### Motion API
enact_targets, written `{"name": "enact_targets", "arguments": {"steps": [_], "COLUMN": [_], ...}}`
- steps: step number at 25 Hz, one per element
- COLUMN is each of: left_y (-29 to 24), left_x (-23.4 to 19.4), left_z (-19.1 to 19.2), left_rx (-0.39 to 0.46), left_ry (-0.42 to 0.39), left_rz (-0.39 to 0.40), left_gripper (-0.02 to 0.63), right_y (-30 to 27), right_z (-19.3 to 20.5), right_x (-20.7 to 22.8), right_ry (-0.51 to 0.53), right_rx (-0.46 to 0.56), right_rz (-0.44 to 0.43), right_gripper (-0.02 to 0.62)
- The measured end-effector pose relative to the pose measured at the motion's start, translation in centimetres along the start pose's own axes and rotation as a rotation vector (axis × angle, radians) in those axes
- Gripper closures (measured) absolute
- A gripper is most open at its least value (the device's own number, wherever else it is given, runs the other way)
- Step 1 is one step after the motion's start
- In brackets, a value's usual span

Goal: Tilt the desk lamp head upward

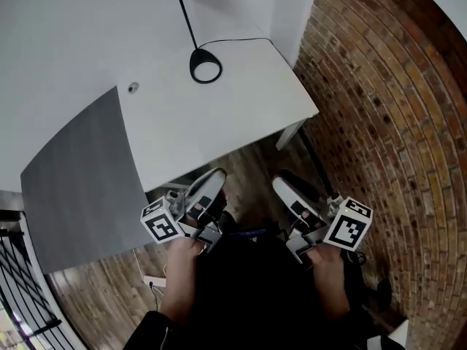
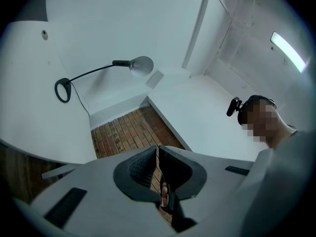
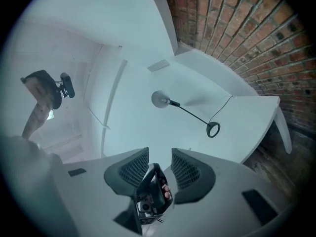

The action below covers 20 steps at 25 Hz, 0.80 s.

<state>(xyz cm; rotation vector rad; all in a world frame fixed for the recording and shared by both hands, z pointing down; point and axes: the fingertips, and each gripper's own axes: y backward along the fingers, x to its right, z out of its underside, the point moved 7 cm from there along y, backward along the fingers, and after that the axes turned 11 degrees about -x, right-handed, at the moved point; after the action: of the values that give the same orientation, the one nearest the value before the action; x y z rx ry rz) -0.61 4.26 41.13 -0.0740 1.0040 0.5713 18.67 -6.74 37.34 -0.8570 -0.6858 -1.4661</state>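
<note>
The task had barely begun: this was the approach, with both grippers held low in front of the person's body, short of the near edge of the white desk [image 1: 219,122]. The left gripper [image 2: 157,149] was clenched with nothing between its jaws, while the right gripper [image 3: 159,157] stood released, its jaws apart and empty. The desk lamp [image 1: 202,54] stood on its ring base toward the far side of the desk, well apart from both grippers, its thin stem leaning away to the lamp head [image 3: 159,99], which seemed to face downward. The next move likely called for a reach across the desk to the head, probably with the right gripper, to tip it upward
</note>
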Motion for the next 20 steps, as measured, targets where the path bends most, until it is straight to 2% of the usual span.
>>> {"name": "enact_targets", "arguments": {"steps": [3, 10, 16, 20], "left_y": [-0.3, -0.3, -0.9, -0.8], "left_x": [1.0, 4.1, 4.9, 5.5], "left_z": [1.5, 4.9, 6.4, 6.2], "left_rx": [-0.004, -0.011, -0.016, -0.019], "left_ry": [0.000, -0.006, -0.009, -0.027], "left_rz": [-0.069, -0.158, -0.153, -0.112], "left_gripper": [0.594, 0.594, 0.594, 0.594], "right_y": [1.1, 4.9, 6.7, 6.9], "right_z": [0.4, 1.9, 1.3, 1.2], "right_x": [1.2, 2.3, 2.9, 1.9], "right_ry": [-0.044, -0.086, -0.062, -0.024], "right_rx": [-0.028, -0.040, -0.028, -0.002], "right_rz": [-0.049, -0.083, -0.076, -0.059], "right_gripper": [0.442, 0.442, 0.443, 0.443]}}
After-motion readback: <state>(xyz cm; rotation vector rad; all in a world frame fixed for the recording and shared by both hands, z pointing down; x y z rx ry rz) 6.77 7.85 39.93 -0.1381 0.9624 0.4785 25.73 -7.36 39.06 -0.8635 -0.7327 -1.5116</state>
